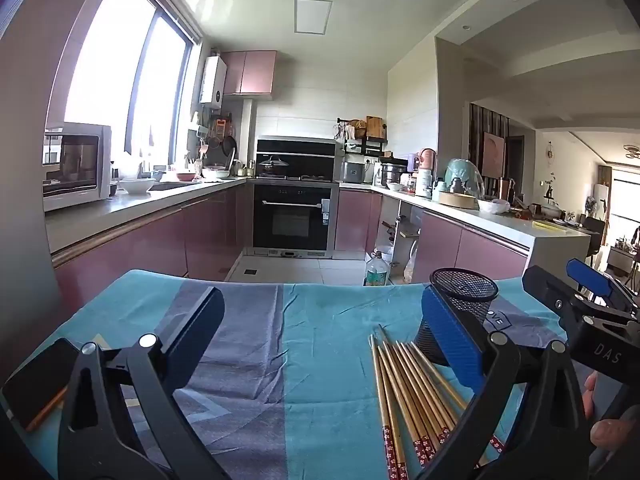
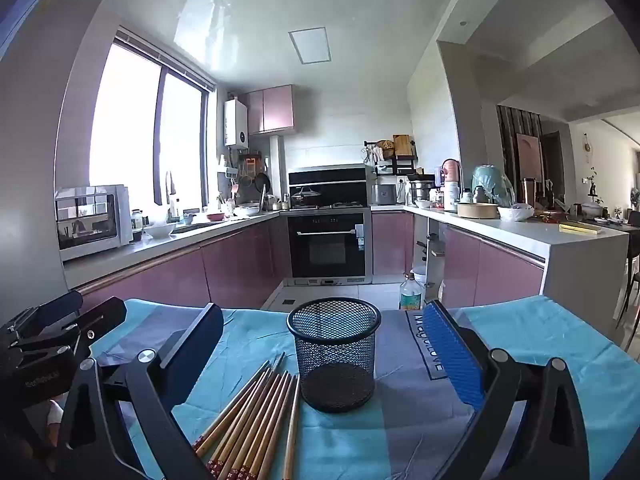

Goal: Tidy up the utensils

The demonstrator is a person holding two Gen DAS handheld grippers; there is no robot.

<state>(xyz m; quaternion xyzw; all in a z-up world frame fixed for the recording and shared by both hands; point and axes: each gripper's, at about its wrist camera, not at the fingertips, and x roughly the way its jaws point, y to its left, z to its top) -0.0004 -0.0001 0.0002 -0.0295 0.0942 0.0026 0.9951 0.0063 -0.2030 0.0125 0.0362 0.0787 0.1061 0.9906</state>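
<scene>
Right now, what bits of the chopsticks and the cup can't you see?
- Gold wooden chopsticks: patterned red ends cut off by the bottom edge, both views.
- Black wire mesh cup: lower half hidden in the left wrist view behind the left gripper blue finger pad.
- Print on the blue-grey cloth: partly readable.

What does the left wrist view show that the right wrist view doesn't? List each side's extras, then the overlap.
Only the left wrist view: the left gripper seen along its own open fingers, and the right gripper from the side, in front of a living area at far right.

Only the right wrist view: the whole mesh cup standing upright and empty, framed by the right gripper, and the cloth's printed lettering.

Both: the bundle of chopsticks lying on the blue cloth beside the cup, plus the kitchen with its oven.
</scene>
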